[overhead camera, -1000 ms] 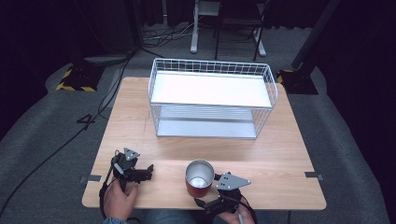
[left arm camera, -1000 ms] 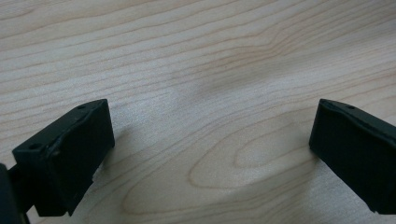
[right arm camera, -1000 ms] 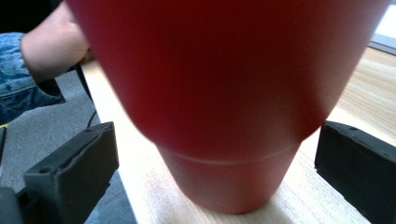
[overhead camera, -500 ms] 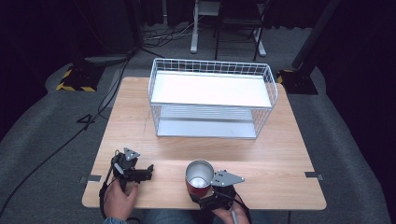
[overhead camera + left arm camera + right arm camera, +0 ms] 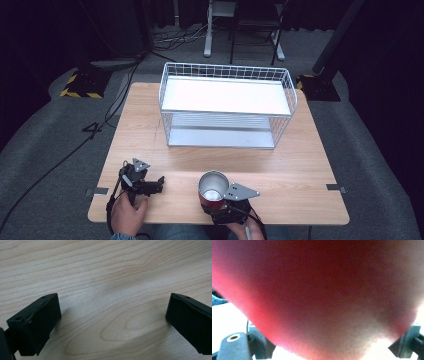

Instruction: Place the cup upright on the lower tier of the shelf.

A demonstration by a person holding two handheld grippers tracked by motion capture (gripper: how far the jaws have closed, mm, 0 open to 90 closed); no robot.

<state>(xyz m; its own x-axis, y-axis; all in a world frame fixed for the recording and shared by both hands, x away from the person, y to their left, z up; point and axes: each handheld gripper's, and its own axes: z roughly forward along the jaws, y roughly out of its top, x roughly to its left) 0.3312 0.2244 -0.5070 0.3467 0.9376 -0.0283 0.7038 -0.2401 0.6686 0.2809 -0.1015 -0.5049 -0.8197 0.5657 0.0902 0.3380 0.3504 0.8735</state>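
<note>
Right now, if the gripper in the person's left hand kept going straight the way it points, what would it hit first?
Probably the red cup. The left gripper lies low over the table, open jaws pointing toward it across bare wood.

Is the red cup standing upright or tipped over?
Upright. In the high view the red cup shows its round open mouth facing up, with the right gripper against its side near the table's front edge.

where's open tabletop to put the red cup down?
Bare wood: the band between the white wire two-tier rack and the red metal cup, plus the front right corner of the wooden table. Crowded: the front edge, where the right gripper is at the cup and the left gripper hovers open.
</note>
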